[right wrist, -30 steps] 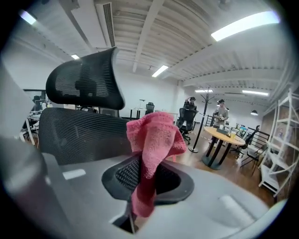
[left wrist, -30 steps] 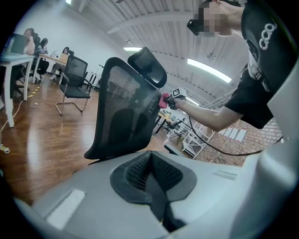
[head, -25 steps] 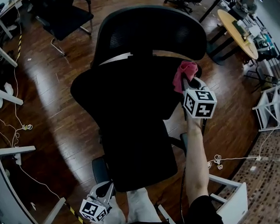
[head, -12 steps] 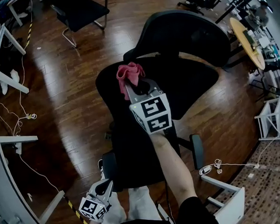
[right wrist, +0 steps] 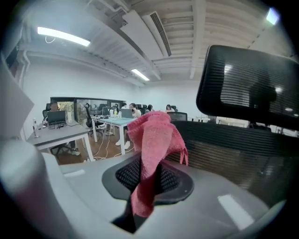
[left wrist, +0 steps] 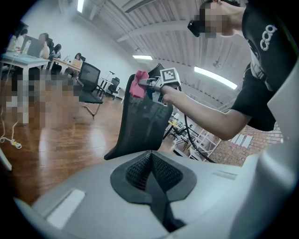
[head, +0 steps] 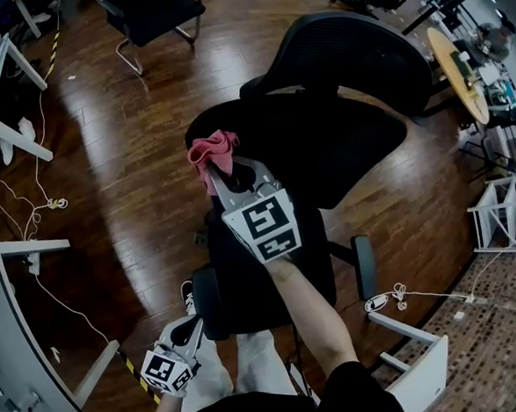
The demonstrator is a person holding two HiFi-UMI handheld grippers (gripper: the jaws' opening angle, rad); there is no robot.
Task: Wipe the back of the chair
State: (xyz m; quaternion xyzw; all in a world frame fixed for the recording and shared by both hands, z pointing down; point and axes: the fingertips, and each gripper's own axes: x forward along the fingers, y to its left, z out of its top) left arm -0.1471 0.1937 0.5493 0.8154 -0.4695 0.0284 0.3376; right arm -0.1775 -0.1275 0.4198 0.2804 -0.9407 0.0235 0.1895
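My right hand-held gripper [head: 223,176] sits just left of centre in the head view. Its jaws are closed tight on a pink cloth [head: 212,148], and a fold is pinched between them while the rest bunches out past the tips. In the right gripper view the same hand-held gripper [right wrist: 145,186] has the cloth [right wrist: 152,140] standing up in the middle, with the dark mesh backrest [right wrist: 233,144] just beside it on the right and the headrest [right wrist: 252,84] above.

From the head view the cloth lies at the left edge of the office chair's backrest [head: 306,151], near its top. From the left gripper view it appears to press on the top corner of the backrest [left wrist: 140,123], though I cannot be sure of firm contact.

My left hand-held gripper [head: 185,335] hangs low at the bottom left of the head view, well apart from the chair. Its jaws are pressed together with nothing between them.

I judge the wipe to be under way and far from finished. The cloth is at one upper corner, and the mesh shows no mark to tell me which parts are clean. The broad middle and lower backrest look like the remaining work, and possibly the headrest [head: 357,53] at the top of the frame.
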